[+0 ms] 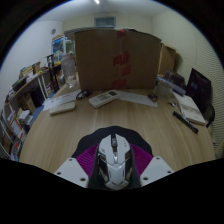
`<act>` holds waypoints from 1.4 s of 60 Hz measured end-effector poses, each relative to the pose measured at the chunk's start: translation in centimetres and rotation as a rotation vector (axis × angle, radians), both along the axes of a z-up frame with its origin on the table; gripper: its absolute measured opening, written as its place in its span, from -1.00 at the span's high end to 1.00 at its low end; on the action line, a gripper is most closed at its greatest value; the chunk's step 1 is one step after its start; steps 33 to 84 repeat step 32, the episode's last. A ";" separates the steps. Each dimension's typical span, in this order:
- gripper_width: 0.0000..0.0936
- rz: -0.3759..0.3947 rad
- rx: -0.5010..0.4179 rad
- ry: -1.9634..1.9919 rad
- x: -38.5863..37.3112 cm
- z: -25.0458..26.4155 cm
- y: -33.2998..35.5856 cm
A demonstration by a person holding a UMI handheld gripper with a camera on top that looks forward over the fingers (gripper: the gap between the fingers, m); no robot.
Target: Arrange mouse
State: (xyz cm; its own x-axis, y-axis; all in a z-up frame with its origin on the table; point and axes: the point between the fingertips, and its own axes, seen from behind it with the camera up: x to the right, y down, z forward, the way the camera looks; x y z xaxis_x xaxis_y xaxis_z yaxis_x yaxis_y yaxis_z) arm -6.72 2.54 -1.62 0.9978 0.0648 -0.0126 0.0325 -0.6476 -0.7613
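Note:
A grey and white mouse (113, 160) with black trim sits between my gripper's (113, 168) two fingers, its nose pointing away from me. The magenta pads (87, 161) press against both of its sides, so the gripper is shut on it. A black mat-like patch (113, 134) shows just ahead of and around the mouse on the wooden table (100, 125). I cannot tell whether the mouse rests on it or is held just above it.
Beyond the mouse, a white keyboard (103, 98) and other flat devices (60, 104) lie across the table's far side. A brown cardboard screen (115, 58) stands behind them. A dark monitor (200, 90) and papers are at the right, cluttered shelves (25, 95) at the left.

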 end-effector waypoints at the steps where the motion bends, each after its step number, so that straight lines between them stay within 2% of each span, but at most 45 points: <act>1: -0.16 0.002 -0.006 0.005 0.0 0.0 0.0; 2: -0.33 0.005 -0.016 0.011 -0.1 0.1 -0.1; 3: -0.28 0.011 -0.028 0.019 -0.1 0.1 -0.2; 4: -0.33 0.016 -0.041 0.027 -0.3 0.1 -0.4; 5: -0.54 0.018 -0.053 0.033 -0.3 0.1 -0.6; 9: -0.94 -0.013 -0.075 0.044 0.0 1.0 -1.7; 10: -0.83 -0.022 -0.070 0.044 0.1 1.4 -1.9; 12: -0.79 -0.040 -0.062 0.039 0.1 2.4 -2.7; 23: -0.80 -0.093 -0.043 -0.041 -1.5 7.4 -10.2; 32: -0.81 -0.179 -0.046 0.001 -5.1 10.2 -17.3; 84: -0.81 -0.179 -0.046 0.001 -5.1 10.2 -17.3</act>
